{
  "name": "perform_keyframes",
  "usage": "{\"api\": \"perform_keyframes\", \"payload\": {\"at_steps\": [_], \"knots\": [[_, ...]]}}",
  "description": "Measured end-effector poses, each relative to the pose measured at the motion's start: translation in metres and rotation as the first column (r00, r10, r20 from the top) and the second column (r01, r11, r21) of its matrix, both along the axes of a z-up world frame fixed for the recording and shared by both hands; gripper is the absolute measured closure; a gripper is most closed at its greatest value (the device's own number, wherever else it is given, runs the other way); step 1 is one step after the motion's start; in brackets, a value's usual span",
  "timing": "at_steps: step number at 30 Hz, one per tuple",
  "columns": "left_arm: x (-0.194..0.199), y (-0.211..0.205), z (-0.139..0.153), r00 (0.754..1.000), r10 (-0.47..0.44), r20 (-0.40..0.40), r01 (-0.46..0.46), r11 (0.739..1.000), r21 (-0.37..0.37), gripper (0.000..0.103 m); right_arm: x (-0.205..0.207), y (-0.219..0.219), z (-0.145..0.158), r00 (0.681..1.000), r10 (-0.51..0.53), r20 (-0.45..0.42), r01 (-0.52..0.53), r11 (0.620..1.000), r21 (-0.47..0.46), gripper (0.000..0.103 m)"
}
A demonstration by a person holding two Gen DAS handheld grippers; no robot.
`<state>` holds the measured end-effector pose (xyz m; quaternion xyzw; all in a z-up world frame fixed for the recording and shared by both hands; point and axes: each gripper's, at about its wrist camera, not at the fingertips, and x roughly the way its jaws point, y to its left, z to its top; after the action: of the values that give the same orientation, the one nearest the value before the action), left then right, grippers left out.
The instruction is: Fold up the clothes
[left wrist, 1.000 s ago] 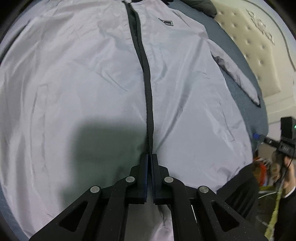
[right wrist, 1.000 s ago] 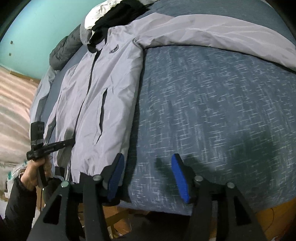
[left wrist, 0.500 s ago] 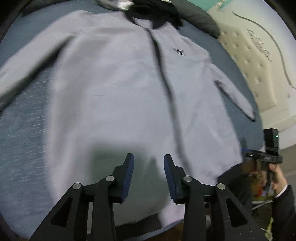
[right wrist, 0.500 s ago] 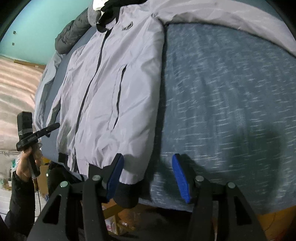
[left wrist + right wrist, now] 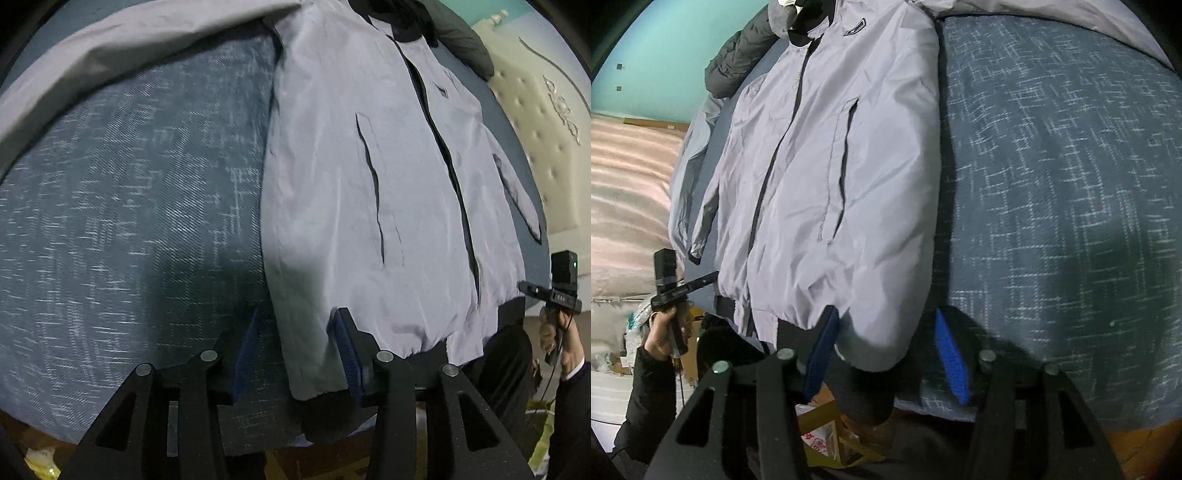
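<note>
On the bed, a pale grey jacket lies spread flat, front side up, its dark zip closed along the visible length and its collar towards the far end, where a dark garment is bunched just beside it. The black hem hangs slightly over the near edge of the bed. The left gripper is released, its jaws wide apart, with one bottom corner of the jacket lying between them but not pinched. The right gripper is likewise released and straddles the opposite bottom corner without closing on it. In the left wrist view, one sleeve stretches out sideways across the bed, well away from the body of the jacket. No fold line or doubled layer is visible anywhere on the body of the jacket. Assessment: only the laying-out is complete; folding proper has not begun. Outstanding, by my judgement: closing both grippers on the hem corners, bringing the sleeves inward, and folding the body over itself. Whether other clothes await folding cannot be told, apart from the dark garment noted.
</note>
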<state>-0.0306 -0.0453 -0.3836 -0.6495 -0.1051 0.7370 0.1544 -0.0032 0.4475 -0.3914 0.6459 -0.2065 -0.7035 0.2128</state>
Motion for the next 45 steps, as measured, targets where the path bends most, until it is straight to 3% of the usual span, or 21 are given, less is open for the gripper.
{"api": "perform_keyframes", "payload": {"at_steps": [1,2,3,5,8,12,17,20,23,27,31,34,36,43,45], "knots": [[0.000,0.001,-0.002,1.000,-0.001,0.002,0.001,1.000,0.004,0.065,0.001,-0.001,-0.001,1.000,0.001,0.003,-0.001,1.000,-0.002,0.066],[0.000,0.001,-0.003,1.000,-0.001,0.006,0.001,1.000,0.016,0.083,0.002,-0.002,-0.002,1.000,0.002,0.006,-0.002,1.000,-0.004,0.075],[-0.001,0.001,-0.004,1.000,0.000,0.011,0.000,1.000,0.028,0.093,0.003,-0.003,-0.002,1.000,0.001,0.007,-0.001,1.000,0.005,0.082],[0.000,0.003,-0.002,1.000,-0.009,0.006,0.009,1.000,0.029,0.100,0.004,-0.005,-0.001,1.000,-0.003,0.004,0.003,1.000,0.020,0.088],[0.003,0.007,0.009,0.999,-0.027,-0.025,0.027,1.000,0.007,0.101,0.006,-0.001,0.009,1.000,-0.017,-0.012,0.017,0.999,0.028,0.092],[0.004,0.006,0.015,0.999,-0.035,-0.029,0.035,0.999,-0.012,0.101,0.009,0.003,0.019,1.000,-0.016,-0.012,0.017,0.999,0.039,0.093],[0.002,0.020,0.002,1.000,-0.030,-0.003,0.030,0.999,-0.043,0.100,0.009,0.001,-0.006,0.998,-0.037,0.044,0.034,0.997,0.067,0.093],[0.001,0.019,0.003,1.000,0.002,0.002,-0.002,0.999,-0.041,0.092,0.010,0.005,-0.004,0.999,-0.025,0.027,0.024,0.999,0.038,0.089],[0.002,0.014,0.013,0.999,0.042,-0.026,-0.043,0.998,-0.047,0.064,0.009,0.030,0.015,0.998,-0.053,-0.034,0.055,0.997,0.048,0.072],[0.002,0.015,0.035,0.994,0.060,-0.090,-0.065,0.996,-0.054,0.061,0.008,0.092,0.043,0.972,-0.197,-0.126,0.202,0.979,0.031,0.063],[-0.007,0.024,0.053,0.986,0.059,-0.155,-0.074,0.994,-0.087,0.059,0.001,0.165,0.067,0.898,-0.390,-0.205,0.400,0.917,0.008,0.062],[-0.012,-0.022,0.074,0.979,0.081,-0.186,-0.097,0.992,-0.076,0.056,-0.005,0.213,0.078,0.818,-0.522,-0.241,0.534,0.845,-0.015,0.058],[-0.021,-0.027,0.083,0.974,0.099,-0.204,-0.115,0.991,-0.065,0.055,-0.007,0.243,0.083,0.760,-0.595,-0.261,0.610,0.792,-0.030,0.056],[-0.033,-0.025,0.097,0.961,0.111,-0.252,-0.136,0.987,-0.084,0.053,-0.006,0.331,0.082,0.602,-0.747,-0.281,0.777,0.630,-0.010,0.049],[-0.034,-0.023,0.099,0.960,0.115,-0.255,-0.141,0.986,-0.085,0.053,-0.005,0.345,0.077,0.570,-0.773,-0.278,0.802,0.597,-0.015,0.049]]}}
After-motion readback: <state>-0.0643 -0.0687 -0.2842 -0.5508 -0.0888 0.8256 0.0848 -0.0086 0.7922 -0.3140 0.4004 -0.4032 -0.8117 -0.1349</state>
